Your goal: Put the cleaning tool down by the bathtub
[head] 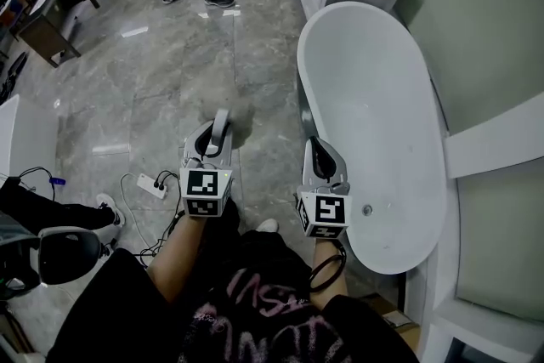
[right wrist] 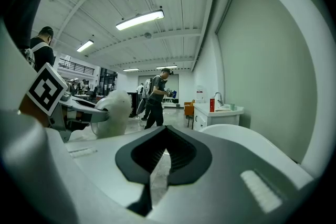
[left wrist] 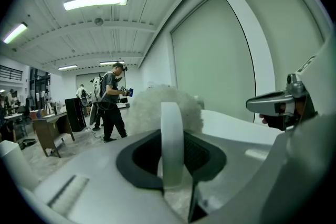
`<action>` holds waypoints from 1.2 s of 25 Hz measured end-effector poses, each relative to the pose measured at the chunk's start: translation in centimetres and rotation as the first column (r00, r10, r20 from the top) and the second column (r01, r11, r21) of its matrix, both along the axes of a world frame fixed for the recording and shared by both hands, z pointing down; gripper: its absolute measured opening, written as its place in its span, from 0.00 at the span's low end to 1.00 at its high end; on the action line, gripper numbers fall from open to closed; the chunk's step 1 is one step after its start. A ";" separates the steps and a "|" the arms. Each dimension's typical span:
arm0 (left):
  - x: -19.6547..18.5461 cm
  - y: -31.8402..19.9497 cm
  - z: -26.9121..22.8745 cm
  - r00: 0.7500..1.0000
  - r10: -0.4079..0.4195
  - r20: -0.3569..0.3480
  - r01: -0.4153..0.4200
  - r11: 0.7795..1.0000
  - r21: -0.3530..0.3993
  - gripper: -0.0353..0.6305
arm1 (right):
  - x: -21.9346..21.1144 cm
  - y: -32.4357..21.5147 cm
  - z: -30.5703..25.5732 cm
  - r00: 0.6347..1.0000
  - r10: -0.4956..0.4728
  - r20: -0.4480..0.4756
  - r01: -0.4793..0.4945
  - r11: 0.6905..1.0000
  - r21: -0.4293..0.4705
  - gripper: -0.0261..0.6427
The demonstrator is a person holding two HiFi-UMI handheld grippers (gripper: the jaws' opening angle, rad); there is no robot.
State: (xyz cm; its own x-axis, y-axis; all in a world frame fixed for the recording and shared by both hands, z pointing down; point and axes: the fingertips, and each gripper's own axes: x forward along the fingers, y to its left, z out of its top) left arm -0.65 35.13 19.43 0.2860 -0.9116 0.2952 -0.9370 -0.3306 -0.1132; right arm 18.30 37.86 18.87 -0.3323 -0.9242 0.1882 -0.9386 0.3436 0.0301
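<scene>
My left gripper (head: 214, 142) has its fingers clenched on the cleaning tool (left wrist: 171, 134) by its stiff white handle, above the floor (head: 170, 72) just left of the bathtub (head: 374, 110). I judge it light, with a soft fluffy end, so the handle is the sound hold. My right gripper (head: 318, 153) has its fingers closed on nothing.

Left claw (head: 218, 138) gripping tool (left wrist: 171, 134), right claw (head: 318, 150) closed

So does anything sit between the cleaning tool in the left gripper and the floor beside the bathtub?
Nothing visible. The left gripper is shut on the cleaning tool, and the floor between it and the bathtub is bare. The right gripper hangs shut by the tub's rim; the power strip lies off to the left.
</scene>
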 end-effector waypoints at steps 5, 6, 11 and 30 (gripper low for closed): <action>-0.3 -0.7 0.4 1.000 -0.015 0.009 0.015 0.999 -0.033 0.17 | 0.6 -0.4 0.5 1.000 0.009 0.006 -0.009 1.000 -0.018 0.06; -0.4 -1.0 0.5 1.000 -0.016 0.004 0.016 0.999 -0.030 0.17 | 0.7 -0.6 0.6 1.000 0.010 0.007 -0.010 1.000 -0.017 0.06; -0.7 -3.4 1.2 1.000 -0.015 0.001 0.015 1.000 -0.027 0.17 | 1.0 -2.1 1.3 1.000 0.021 -0.004 -0.021 0.999 -0.028 0.06; -5.4 -15.6 7.6 0.999 -0.022 -0.027 0.017 0.985 -0.172 0.17 | -4.1 -15.6 5.0 0.999 0.005 -0.054 -0.012 0.991 -0.134 0.06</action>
